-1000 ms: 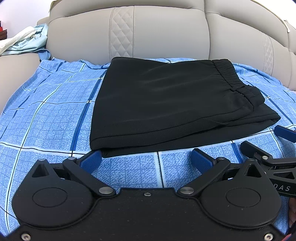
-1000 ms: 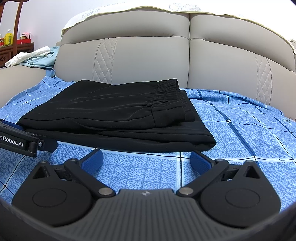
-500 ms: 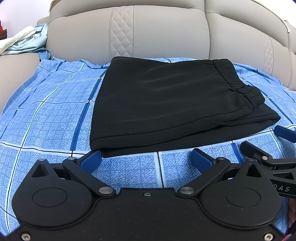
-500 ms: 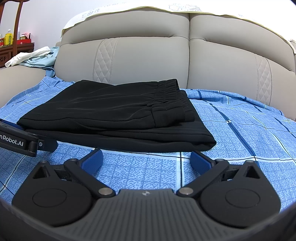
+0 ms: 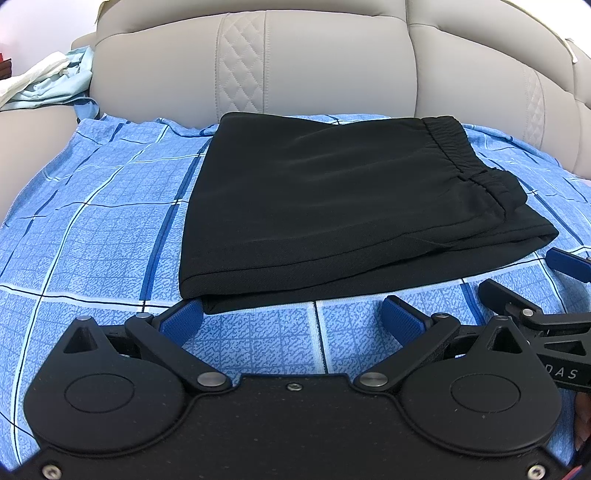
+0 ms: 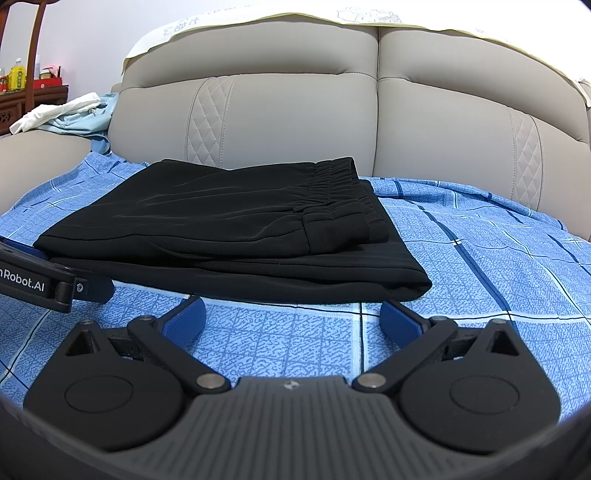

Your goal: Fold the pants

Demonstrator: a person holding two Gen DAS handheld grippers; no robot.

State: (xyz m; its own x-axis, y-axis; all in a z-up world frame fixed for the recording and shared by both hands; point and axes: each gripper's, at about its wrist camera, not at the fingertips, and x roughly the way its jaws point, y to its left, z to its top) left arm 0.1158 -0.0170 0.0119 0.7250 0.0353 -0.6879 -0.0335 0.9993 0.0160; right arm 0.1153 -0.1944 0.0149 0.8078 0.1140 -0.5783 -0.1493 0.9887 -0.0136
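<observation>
1. The sofa (image 6: pixel 288 122) is grey and padded, with diamond-stitched strips on its backrest; it carries everything here; a pale printed cloth (image 6: pixel 258 22) lies along the top of the backrest in the right wrist view.
2. A blue checked sheet (image 5: pixel 92 221) covers the seat from the left arm to the right side; it is rumpled where it meets the backrest.
3. The pants (image 5: pixel 332 206) are black and lie folded in a flat stack on the sheet, toward the middle of the seat, the far edge close to the backrest; the elastic waistband (image 5: pixel 454 147) is on the right side of the stack; a lower layer sticks out under the top one along the near edge and at the near right corner.
4. Light clothes (image 6: pixel 70 114), white and pale blue, are heaped on the sofa's left arm.
5. The left gripper (image 5: pixel 293 317) sits low over the sheet at the near edge of the pants; its jaws are spread wide and grasp nothing; the left blue pad (image 5: pixel 183 319) is just at the pants' near left corner, whether touching I cannot tell.
6. The right gripper (image 6: pixel 293 317) is beside it, near the near right corner of the pants; its jaws are likewise released and empty; each gripper shows at the edge of the other's view.
7. Bottles (image 6: pixel 16 74) stand on a dark wooden cabinet (image 6: pixel 22 103) far left.
</observation>
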